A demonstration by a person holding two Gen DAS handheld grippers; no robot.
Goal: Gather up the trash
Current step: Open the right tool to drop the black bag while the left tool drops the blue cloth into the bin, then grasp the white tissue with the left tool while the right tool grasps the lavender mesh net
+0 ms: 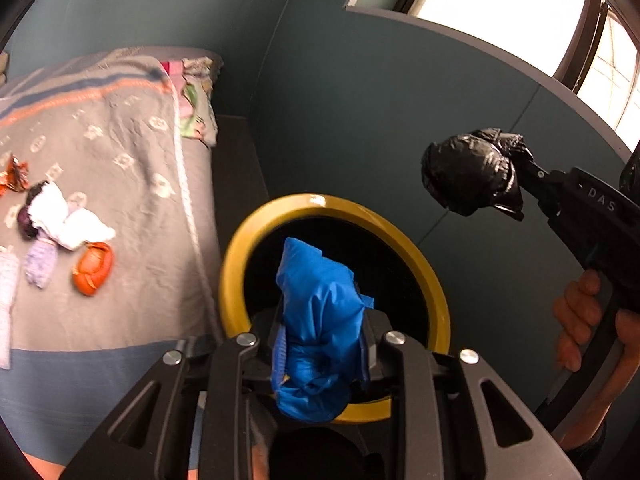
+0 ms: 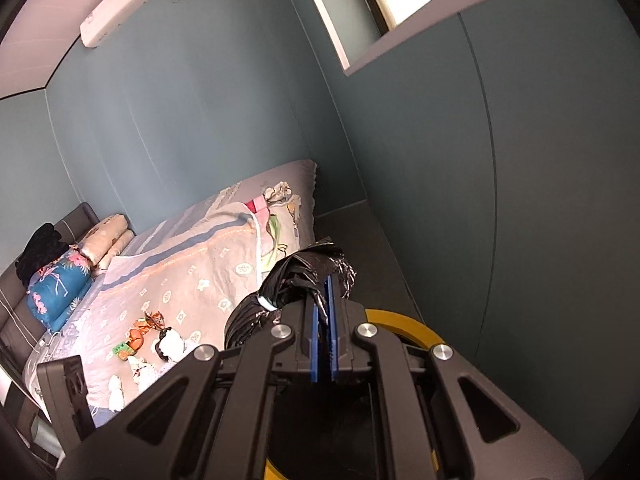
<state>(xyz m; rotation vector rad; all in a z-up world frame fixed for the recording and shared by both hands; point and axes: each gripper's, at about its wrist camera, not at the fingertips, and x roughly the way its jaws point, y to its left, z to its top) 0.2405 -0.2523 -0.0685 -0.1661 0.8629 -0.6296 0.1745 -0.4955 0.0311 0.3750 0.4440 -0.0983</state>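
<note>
Teal walls, window top right, bed (image 2: 192,280) with a grey patterned quilt carrying crumpled wrappers (image 1: 60,224). Round bin (image 1: 240,264), glossy yellow rim, black inside, stood beside the bed. Left hand-held gripper (image 1: 324,340) pinched a crinkled blue bag (image 1: 320,300) over the bin mouth. Right hand-held gripper (image 2: 325,304) was clamped on a shiny black bag (image 2: 304,276).

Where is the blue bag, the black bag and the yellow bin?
blue bag (image 1: 320,312), left wrist view, middle of the crumpled bundle.
black bag (image 1: 472,172), left wrist view, centre of the wad.
yellow bin (image 1: 236,264), left wrist view, left side of its rim.
</note>
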